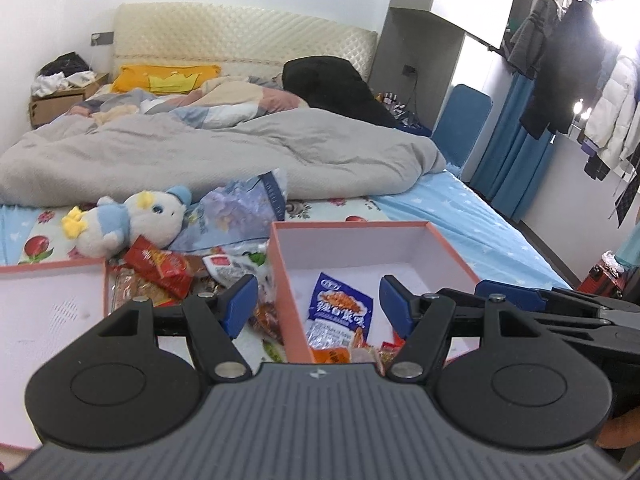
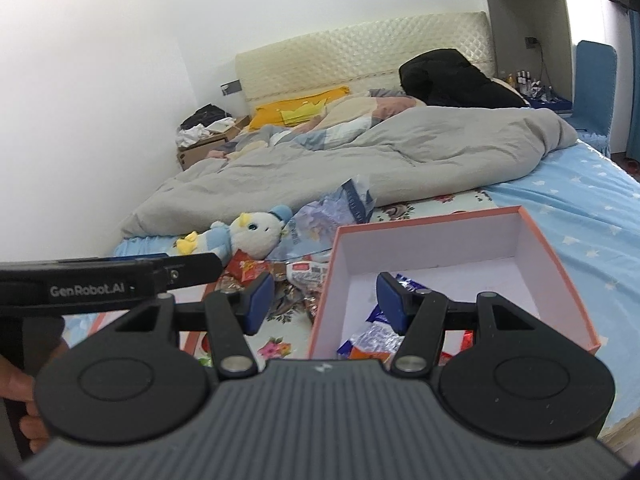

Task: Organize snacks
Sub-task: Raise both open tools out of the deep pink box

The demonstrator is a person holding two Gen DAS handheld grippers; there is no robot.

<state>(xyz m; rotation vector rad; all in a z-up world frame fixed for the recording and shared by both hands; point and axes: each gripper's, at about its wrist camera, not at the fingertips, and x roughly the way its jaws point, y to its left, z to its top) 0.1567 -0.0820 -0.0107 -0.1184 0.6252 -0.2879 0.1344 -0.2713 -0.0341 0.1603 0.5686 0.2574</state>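
Note:
A pink-edged white box (image 1: 348, 240) stands on the bed and holds a blue-and-white snack packet (image 1: 340, 312) and some orange packets at its near end. It also shows in the right wrist view (image 2: 440, 240). My left gripper (image 1: 316, 304) is open and empty, straddling the box's left wall. My right gripper (image 2: 324, 300) is open and empty over the box's left wall. A heap of loose snacks (image 1: 180, 272) lies left of the box, with a red packet (image 1: 160, 264) on top. It shows in the right wrist view (image 2: 280, 276) too.
A second pink-edged tray or lid (image 1: 48, 304) lies at the left. A plush duck (image 1: 128, 224) and a crumpled plastic bag (image 1: 236, 212) lie behind the snacks. A grey quilt (image 1: 200, 156) covers the far bed. Clothes (image 1: 580, 80) hang at the right.

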